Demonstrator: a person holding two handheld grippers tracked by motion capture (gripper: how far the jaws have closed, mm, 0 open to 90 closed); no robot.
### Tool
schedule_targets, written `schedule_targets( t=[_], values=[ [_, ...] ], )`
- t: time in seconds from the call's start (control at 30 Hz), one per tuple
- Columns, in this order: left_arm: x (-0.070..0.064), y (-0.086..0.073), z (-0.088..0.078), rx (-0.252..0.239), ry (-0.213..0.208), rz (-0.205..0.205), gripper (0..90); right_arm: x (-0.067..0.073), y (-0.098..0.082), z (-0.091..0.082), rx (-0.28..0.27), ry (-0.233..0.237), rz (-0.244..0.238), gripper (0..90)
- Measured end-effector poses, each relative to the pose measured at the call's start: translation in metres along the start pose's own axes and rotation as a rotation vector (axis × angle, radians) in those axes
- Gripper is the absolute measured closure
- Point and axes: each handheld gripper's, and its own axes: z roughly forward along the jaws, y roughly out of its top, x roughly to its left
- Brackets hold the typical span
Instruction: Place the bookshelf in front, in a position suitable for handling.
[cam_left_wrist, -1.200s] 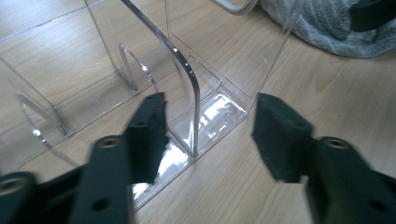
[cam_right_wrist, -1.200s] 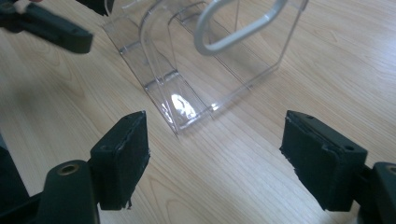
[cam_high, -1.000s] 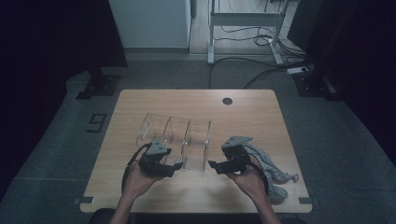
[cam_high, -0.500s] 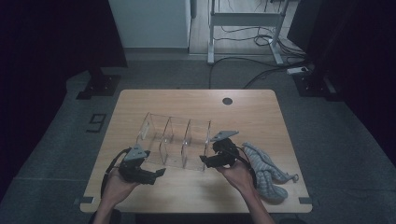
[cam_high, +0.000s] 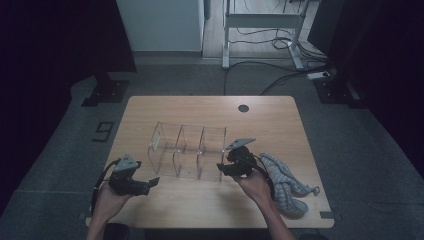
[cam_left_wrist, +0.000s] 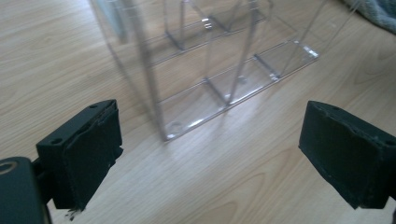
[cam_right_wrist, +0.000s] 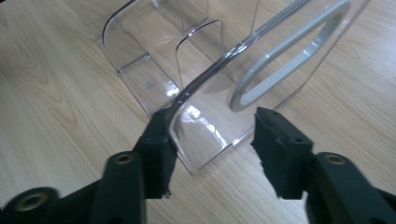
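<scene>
Your two hands work at the near edge of a pale wood-grain table (cam_high: 280, 112), each holding one black gripper with matte, block-shaped pads. Your left gripper (cam_high: 150, 183) sits near the table's front left corner, its jaws wide apart with nothing between them, pointing toward the clear plastic organizer (cam_high: 187, 150), from which it stands apart. Your right gripper (cam_high: 220, 167) is at the organizer's near right end; its jaws have just been closing, and in the right gripper view the end wall's curved edge stands between them, the left pad against it, the right pad not yet touching.

The organizer, one piece of glossy see-through plastic with thin upright dividers, rests on the table's middle, and three compartments can be counted from above. A grey oval ring (cam_right_wrist: 289, 56) shows through its wall in the right gripper view. Just right of your right hand lies one crumpled grey knitted cloth (cam_high: 285, 182), soft and ribbed.

Farther back, one round dark hole (cam_high: 243, 108) marks the tabletop. Beyond, grey carpet, a white metal frame (cam_high: 262, 30), trailing cables and dark surroundings.
</scene>
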Motion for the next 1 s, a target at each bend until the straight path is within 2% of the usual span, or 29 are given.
schedule_targets(
  t=[0.1, 0.33, 0.37, 0.43, 0.53, 0.83, 1.0],
  values=[
    [0.008, -0.005, -0.001, -0.005, 0.008, -0.031, 6.2, -0.006, -0.002, -0.004, -0.001, -0.013, 0.018, 55.2],
    [0.015, -0.007, 0.001, 0.010, 0.026, -0.056, 5.4, -0.018, -0.006, -0.009, -0.001, -0.038, 0.034, 63.1],
    [0.017, -0.007, 0.002, 0.006, 0.022, -0.064, 4.8, -0.022, -0.007, -0.011, -0.004, -0.043, 0.040, 67.7],
    [0.017, -0.006, 0.002, 0.006, 0.021, -0.069, 3.9, -0.024, -0.008, -0.012, -0.005, -0.045, 0.045, 69.2],
    [0.018, -0.003, 0.005, 0.004, 0.015, -0.068, 1.8, -0.033, -0.011, -0.016, -0.010, -0.051, 0.071, 77.1],
    [0.020, 0.010, 0.014, -0.001, 0.007, -0.039, 3.4, -0.047, -0.017, -0.025, -0.007, -0.084, 0.086, 83.3],
    [0.018, 0.020, 0.022, -0.003, 0.002, -0.012, 4.5, -0.051, -0.022, -0.029, -0.009, -0.087, 0.090, 84.5]
  ],
)
